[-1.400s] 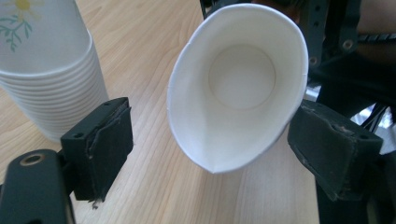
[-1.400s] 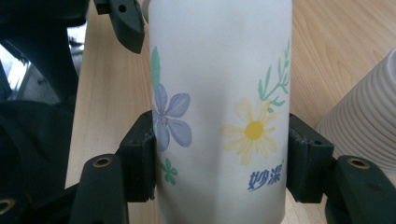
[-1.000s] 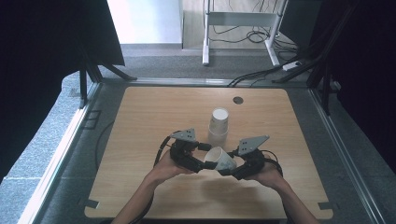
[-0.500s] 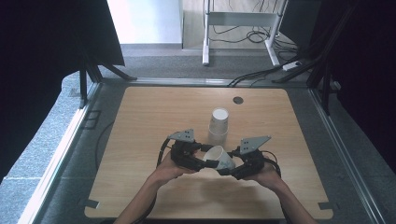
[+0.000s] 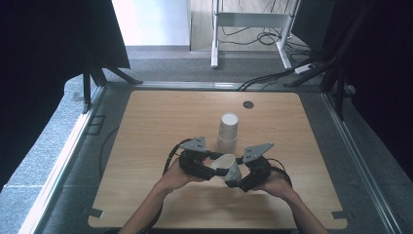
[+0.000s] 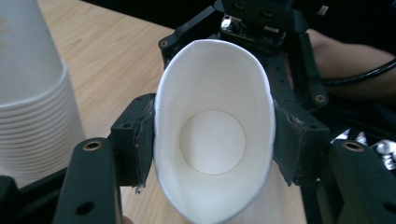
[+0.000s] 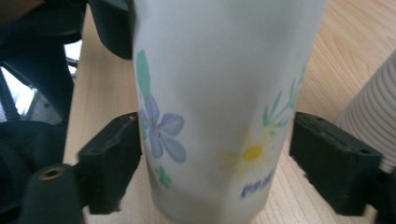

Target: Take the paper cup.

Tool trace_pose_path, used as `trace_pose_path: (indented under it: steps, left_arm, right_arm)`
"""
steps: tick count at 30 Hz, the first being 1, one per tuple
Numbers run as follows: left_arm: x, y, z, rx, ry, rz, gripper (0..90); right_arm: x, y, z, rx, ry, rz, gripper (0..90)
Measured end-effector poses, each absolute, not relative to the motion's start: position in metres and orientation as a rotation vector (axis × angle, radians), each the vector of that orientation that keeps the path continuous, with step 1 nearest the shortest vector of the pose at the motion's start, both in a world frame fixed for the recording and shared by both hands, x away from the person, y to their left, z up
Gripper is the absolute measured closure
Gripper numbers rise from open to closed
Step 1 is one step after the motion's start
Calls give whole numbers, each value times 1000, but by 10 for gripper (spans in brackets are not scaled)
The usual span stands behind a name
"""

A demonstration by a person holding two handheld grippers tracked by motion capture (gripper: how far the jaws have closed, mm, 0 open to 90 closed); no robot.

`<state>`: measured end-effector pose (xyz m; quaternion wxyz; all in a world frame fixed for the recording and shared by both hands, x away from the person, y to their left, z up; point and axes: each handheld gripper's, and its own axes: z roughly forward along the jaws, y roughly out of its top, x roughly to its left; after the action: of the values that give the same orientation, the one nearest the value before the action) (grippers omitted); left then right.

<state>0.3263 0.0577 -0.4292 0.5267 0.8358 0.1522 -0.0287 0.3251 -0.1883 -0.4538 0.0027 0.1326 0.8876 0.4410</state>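
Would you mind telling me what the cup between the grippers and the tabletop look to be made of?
The cup looks like thin matt paper: its rim is squashed oval under the left gripper, with printed flowers on its side. The tabletop looks like light wood or wood-look laminate, with a smooth grain pattern; which one I can't tell.

My left gripper [image 5: 213, 171] is clamping the cup [image 5: 229, 165], squashing its rim. My right gripper [image 5: 237, 181], facing it across that cup, has just been opening, its pads standing clear.

A pale wooden table [image 5: 146, 126] — a stack of paper cups [image 5: 227, 132] stands near its middle.
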Motion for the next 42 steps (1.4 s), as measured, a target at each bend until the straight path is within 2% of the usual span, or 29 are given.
trace_pose_path:
  steps: [29, 42]
  left_arm:
    - [346, 78, -426, 2351, 654, 343, 370]
    - [357, 87, -434, 2414, 753, 421, 369]
  right_arm:
    - [334, -221, -462, 549, 2745, 1186, 144]
    - [336, -221, -468, 569, 2761, 1138, 157]
